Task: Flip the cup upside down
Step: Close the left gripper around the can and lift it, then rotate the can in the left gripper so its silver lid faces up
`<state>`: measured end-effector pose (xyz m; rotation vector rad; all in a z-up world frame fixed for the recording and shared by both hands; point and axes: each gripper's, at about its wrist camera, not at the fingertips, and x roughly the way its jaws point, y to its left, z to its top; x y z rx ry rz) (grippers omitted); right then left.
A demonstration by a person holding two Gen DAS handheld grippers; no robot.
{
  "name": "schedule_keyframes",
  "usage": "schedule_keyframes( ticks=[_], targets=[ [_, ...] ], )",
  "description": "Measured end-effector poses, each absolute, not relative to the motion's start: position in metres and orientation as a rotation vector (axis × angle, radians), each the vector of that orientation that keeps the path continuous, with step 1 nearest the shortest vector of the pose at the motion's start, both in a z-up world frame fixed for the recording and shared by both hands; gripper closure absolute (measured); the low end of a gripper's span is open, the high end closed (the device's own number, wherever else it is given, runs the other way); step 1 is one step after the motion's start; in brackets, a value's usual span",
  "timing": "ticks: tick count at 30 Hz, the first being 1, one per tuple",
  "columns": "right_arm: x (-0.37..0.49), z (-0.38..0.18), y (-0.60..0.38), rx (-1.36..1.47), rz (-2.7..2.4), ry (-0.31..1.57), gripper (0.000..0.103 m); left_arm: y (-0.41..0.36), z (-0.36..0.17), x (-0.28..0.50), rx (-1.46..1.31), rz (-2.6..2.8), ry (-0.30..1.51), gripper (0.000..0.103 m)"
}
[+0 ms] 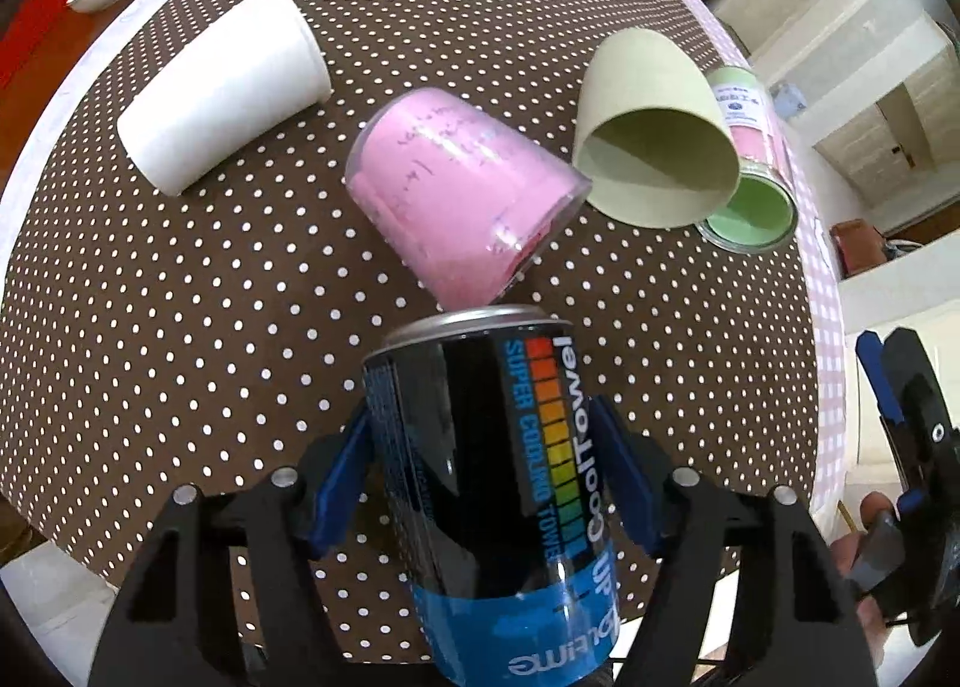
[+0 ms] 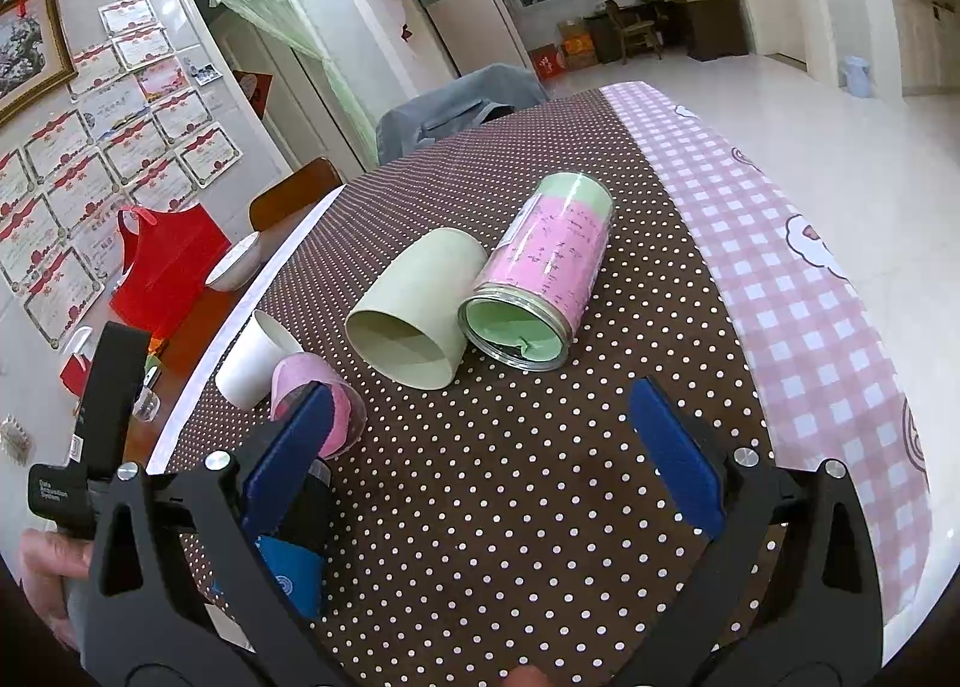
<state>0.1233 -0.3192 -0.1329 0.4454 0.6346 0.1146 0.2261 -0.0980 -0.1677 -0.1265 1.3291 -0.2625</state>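
Brown cloth with white dots [image 2: 510,507] covers the table, and a pink checked cloth [image 2: 810,327] lies along its side toward 3 o'clock in the right wrist view. Certificates [image 2: 90,159] hang on the wall at 9 o'clock. On the dotted cloth we see four containers lying on their sides: a white cup [image 1: 225,87], a clear pink cup [image 1: 462,195], a pale green cup [image 1: 654,129] with an empty inside, and a glass jar [image 2: 540,273] with pink and green paper inside. Our left gripper [image 1: 486,483] pinches a black and blue can [image 1: 498,495], held upside down at 6 o'clock. Our right gripper [image 2: 480,441] is spread wide with nothing between its fingers.
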Motion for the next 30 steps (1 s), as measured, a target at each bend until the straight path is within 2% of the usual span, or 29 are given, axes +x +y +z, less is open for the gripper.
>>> schedule_keyframes(
  ticks=[7, 15, 30],
  targets=[
    [0.116, -0.132, -0.316, 0.441, 0.103, 0.632, 0.006, -0.087, -0.165, 0.212, -0.131, -0.292, 1.277, 0.034],
    [0.102, -0.121, -0.303, 0.417, 0.097, 0.607, 0.006, -0.072, -0.133, 0.192, -0.139, -0.320, 1.141, 0.036],
    [0.081, -0.103, -0.286, 0.378, 0.076, 0.561, 0.006, -0.074, -0.071, 0.137, 0.028, -0.264, 0.736, 0.036]
  ],
)
